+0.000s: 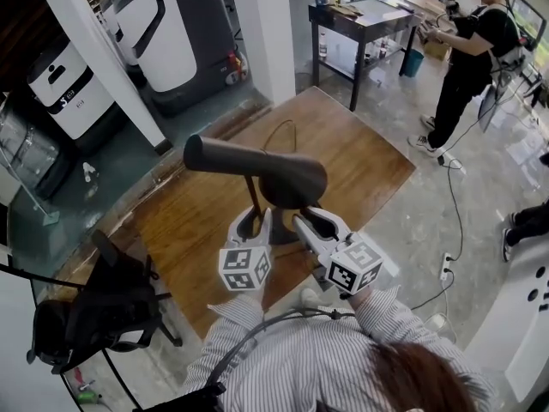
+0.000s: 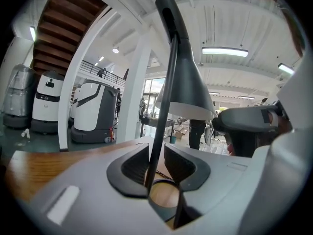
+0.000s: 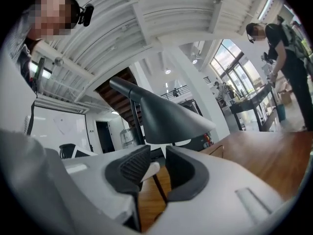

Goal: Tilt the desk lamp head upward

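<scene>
Dark cone-shaded desk lamp (image 1: pixel 257 172) upright on wooden table (image 1: pixel 369 174)

matt dark lamp head (image 1: pixel 257 166) above a glossy wooden table (image 1: pixel 369 166).

White left tool (image 1: pixel 255 217), right tool (image 1: pixel 310 215), checkered marker cubes (image 1: pixel 244 269), black pads (image 2: pixel 134 166), striped shirt (image 1: pixel 300 359)

Room was bright: daylight through windows (image 3: pixel 234 75), strip lights (image 2: pixel 224 51) lit overhead. Both gripper views bulged at edges, corners black.
</scene>
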Motion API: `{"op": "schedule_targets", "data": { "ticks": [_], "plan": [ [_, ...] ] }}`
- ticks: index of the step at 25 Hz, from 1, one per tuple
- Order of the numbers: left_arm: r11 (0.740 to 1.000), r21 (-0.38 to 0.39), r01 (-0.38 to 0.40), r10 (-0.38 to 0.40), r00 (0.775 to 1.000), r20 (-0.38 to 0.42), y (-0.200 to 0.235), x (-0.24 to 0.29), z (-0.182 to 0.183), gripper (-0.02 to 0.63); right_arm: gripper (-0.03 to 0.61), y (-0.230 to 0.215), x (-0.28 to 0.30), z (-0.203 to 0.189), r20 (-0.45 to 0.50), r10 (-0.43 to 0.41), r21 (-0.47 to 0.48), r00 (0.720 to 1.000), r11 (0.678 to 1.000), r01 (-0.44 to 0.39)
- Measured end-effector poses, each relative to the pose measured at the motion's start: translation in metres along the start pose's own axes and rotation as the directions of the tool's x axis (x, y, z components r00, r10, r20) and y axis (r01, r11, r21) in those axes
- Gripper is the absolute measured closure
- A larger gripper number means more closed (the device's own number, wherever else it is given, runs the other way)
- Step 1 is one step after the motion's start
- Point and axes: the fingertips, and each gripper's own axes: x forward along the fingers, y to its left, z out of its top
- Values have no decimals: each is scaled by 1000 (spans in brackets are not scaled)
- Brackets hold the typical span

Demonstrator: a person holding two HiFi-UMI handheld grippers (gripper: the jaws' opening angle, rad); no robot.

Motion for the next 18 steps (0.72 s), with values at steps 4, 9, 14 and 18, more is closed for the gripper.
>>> {"op": "schedule_targets", "data": {
  "ticks": [4,9,14,18],
  "plan": [
    [1000,-5,-7,7,1000,0,1,0,0,528,472,-2,1,4,39,12,93,999,996,-15],
    [1000,-6,-5,5,1000,1,1,1,-2,529,469,-2,1,6,87,18,141,996,990,-30],
    [1000,0,-3,3,1000,-1,0,2,-3,534,471,-4,1,9,120,12,182,993,983,-34],
    [1000,12,-3,3,1000,-4,1,2,-3,537,484,-7,2,8,124,2,188,992,982,-25]
  ]
}}
